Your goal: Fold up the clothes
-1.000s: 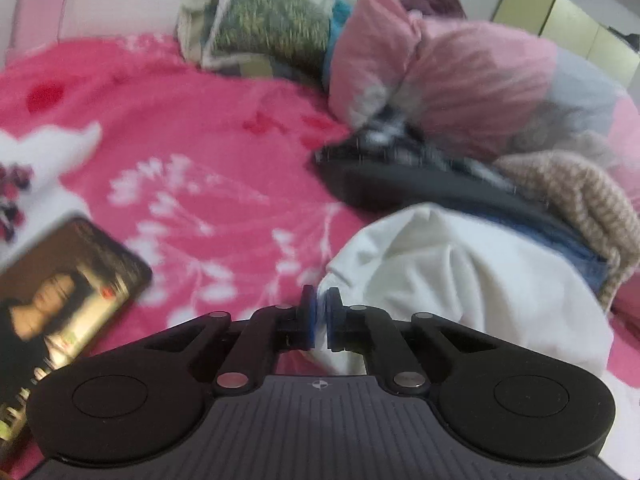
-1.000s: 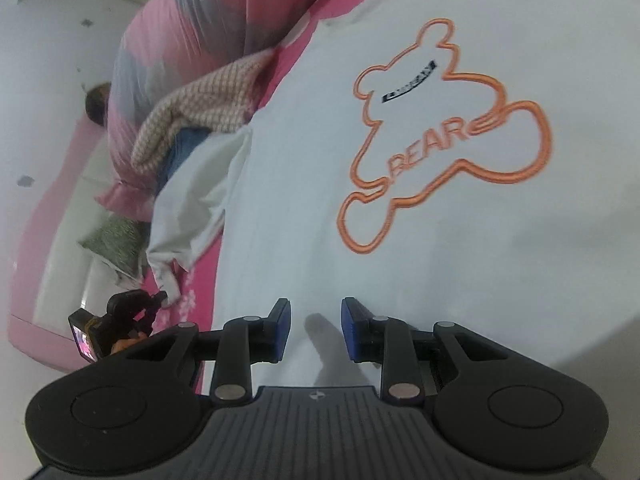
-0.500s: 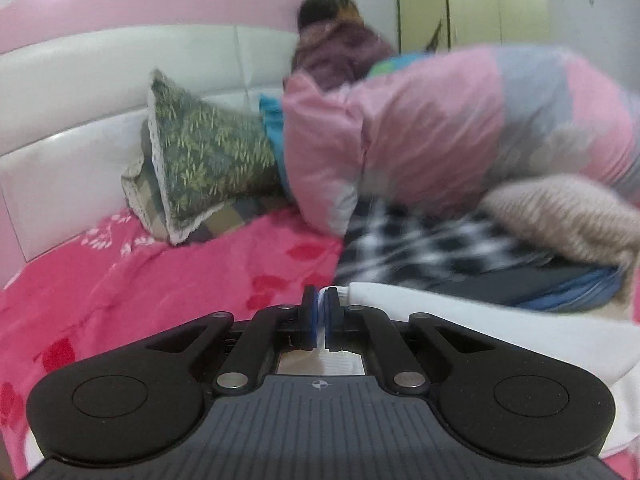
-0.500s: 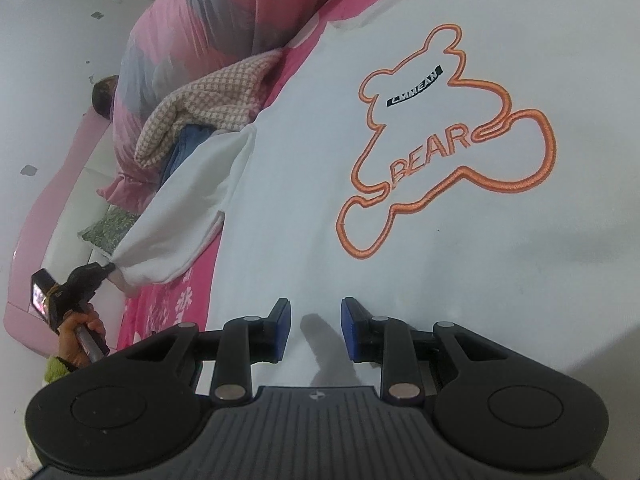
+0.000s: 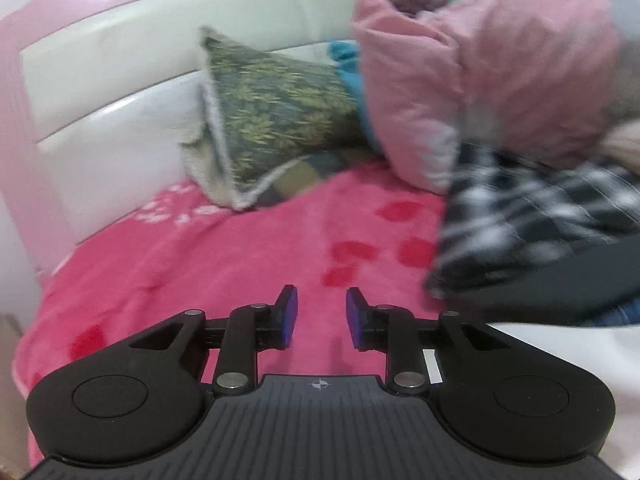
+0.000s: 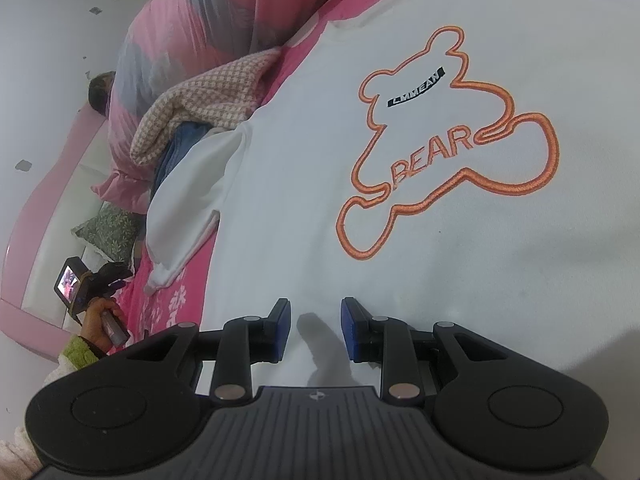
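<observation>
Left gripper point(image 5: 318, 316): jaws parted, nothing between them; low over the pink bedspread point(image 5: 224, 264) near the headboard point(image 5: 100, 92) end of the bed.
Left view, garment: a strip of the white sweatshirt point(image 5: 560, 344) shows at the gripper's right, just beside its right finger.
Left view, surroundings: green leaf-print pillow point(image 5: 272, 120) against the headboard; pink duvet point(image 5: 480, 80) and a black-and-white checked garment point(image 5: 540, 208) heaped toward the bed's far side (blurred).
Right gripper point(image 6: 314, 330): jaws apart and empty, hovering over the sweatshirt's body.
Right view, garment: white sweatshirt point(image 6: 400, 280) spread flat, orange bear outline point(image 6: 448, 148) face up, straight ahead of the fingers.
Sleeve point(image 6: 192, 188): runs out from the body toward the headboard, its cuff lying on the bedspread, loose.
Key relation: the sleeve's long axis points toward the left gripper, which I judge the nearer one for carrying it across the body.
Obstacles: beige houndstooth knit point(image 6: 208, 104) and a blue garment point(image 6: 180, 148) touch the sleeve's far edge; they could snag.
Stage: body flat, sleeve out.
</observation>
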The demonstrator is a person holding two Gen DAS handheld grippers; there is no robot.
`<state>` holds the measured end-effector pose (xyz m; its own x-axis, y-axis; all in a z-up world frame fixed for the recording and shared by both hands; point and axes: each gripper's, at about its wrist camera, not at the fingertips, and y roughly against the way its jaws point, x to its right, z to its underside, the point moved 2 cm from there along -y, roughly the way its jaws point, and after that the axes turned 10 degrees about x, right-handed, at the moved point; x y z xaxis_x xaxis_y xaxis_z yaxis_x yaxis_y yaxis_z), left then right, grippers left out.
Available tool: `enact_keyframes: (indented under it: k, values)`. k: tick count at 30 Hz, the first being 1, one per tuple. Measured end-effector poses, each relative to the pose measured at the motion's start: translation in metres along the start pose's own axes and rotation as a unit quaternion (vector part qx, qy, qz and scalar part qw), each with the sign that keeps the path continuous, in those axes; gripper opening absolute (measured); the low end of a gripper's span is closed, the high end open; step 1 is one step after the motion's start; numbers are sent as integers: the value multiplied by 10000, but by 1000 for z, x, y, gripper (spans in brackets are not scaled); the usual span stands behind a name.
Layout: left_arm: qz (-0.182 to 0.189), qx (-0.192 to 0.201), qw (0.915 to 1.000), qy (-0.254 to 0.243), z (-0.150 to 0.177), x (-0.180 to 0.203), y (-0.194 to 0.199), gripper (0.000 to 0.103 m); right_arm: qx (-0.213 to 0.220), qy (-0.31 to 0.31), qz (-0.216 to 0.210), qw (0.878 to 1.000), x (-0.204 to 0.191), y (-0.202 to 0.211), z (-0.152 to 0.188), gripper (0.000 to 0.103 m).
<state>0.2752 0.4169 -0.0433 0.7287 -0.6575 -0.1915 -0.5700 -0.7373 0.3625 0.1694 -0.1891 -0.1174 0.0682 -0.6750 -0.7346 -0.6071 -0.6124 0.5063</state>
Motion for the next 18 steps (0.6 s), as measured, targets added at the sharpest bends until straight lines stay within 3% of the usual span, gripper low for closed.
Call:
enact_keyframes:
  k: [2,5,8,9,10,14,17,18]
  values:
    - [-33,16,9996,266,-8,-12,9,27,21,-14,-42,10000,1,0,0,29]
    - [199,222,9980,563,-22,-18,45,33,89,-30,-148,9998,3,2,1,29]
    - [935,304,9921,783,-34,-10,98,44,240,6,-143,9996,-2,11,-1,32]
    - [1262,297,9883,801,-36,-3,116,53,338,38,-134,9993,-4,18,-3,33]
    - [1588,300,9839,759,-37,6,135,58,437,70,-126,9989,-6,25,-5,33]
    - [2762,405,9594,394,-35,54,211,60,831,-2,-261,9962,-5,61,-16,35]
    - [3517,426,9351,81,-25,100,265,66,1203,-29,-177,9926,5,96,-29,36]
    - [3761,403,9257,-12,-21,116,281,68,1325,96,35,9911,11,104,-40,36]
